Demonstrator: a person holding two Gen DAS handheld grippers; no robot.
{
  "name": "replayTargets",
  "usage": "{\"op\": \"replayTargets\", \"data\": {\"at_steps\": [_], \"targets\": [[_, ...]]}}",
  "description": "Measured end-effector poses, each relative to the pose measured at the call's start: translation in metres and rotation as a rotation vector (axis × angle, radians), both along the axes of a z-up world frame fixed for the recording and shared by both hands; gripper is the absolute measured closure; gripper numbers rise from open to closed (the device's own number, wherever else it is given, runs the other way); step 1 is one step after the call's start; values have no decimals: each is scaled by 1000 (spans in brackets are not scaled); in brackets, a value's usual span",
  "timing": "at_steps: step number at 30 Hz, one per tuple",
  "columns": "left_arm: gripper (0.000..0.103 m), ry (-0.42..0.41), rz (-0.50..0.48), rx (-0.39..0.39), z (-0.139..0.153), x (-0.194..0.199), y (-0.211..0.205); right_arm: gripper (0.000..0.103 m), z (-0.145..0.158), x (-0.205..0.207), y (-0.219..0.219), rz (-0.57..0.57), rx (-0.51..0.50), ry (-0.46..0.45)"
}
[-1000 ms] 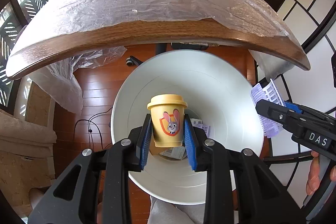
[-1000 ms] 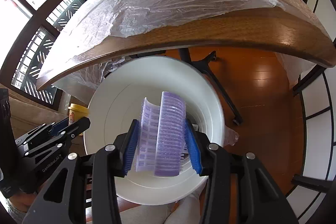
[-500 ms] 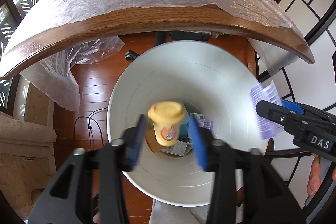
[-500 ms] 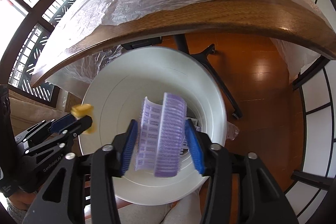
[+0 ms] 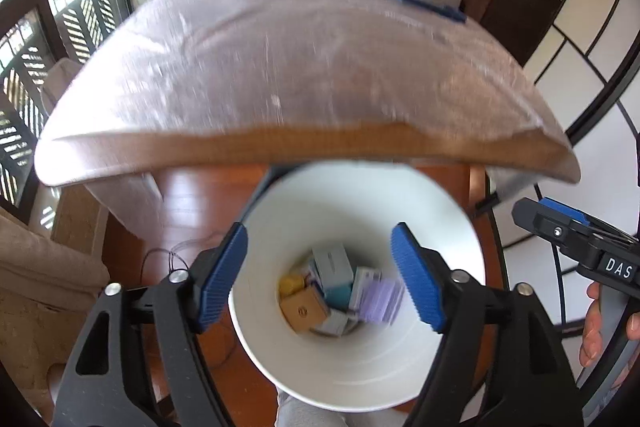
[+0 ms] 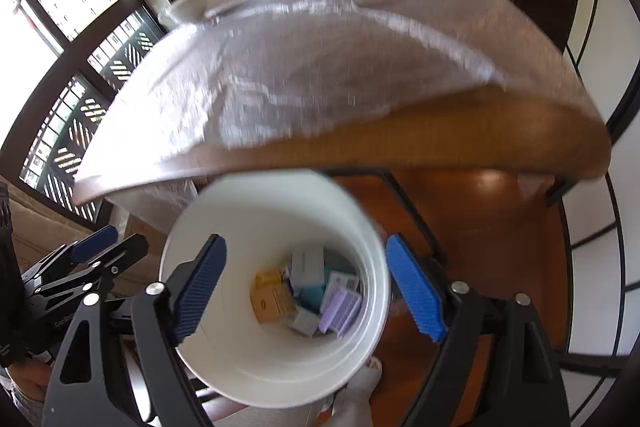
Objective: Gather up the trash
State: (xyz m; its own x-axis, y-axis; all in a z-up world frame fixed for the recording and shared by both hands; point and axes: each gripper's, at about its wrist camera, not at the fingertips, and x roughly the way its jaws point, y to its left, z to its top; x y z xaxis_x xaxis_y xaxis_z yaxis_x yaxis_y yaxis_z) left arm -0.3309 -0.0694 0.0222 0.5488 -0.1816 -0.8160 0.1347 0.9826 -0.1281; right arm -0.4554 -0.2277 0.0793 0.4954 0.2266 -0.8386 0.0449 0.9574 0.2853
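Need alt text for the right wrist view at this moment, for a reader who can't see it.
The open, empty right gripper hovers over a white bin whose bottom holds a purple ridged piece, a yellow cup and small boxes. The plastic-covered wooden table fills the view beyond, and the left gripper shows at the left edge.

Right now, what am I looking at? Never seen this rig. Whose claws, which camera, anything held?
No robot: a person holds a two-finger gripper in each hand, with a fisheye camera on each looking along its fingers. One picture is from the left gripper, the other from the right gripper. Both are open, hold nothing and hang over a white bin on the floor by a plastic-covered table. In the bin lie small boxes, a yellow cup and a purple tray.
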Motion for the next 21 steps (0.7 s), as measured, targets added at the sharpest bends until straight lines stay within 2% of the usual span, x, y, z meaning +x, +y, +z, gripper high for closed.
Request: {"op": "replayTargets", "data": {"at_steps": [4,10,16,21], "targets": [[14,-81,23,8,27,22,9,8,27,25,-14,-25,-27,-79],[12,-157,87,64,50,94,39,5,53,90,-40,-84,-126,-174],[12,-147,118,84,45,174,72,5,46,168,-69,-161,-193,-171],[12,-109,124,121,28,230,81,5,25,222,-95,-216,-231,-141]]}}
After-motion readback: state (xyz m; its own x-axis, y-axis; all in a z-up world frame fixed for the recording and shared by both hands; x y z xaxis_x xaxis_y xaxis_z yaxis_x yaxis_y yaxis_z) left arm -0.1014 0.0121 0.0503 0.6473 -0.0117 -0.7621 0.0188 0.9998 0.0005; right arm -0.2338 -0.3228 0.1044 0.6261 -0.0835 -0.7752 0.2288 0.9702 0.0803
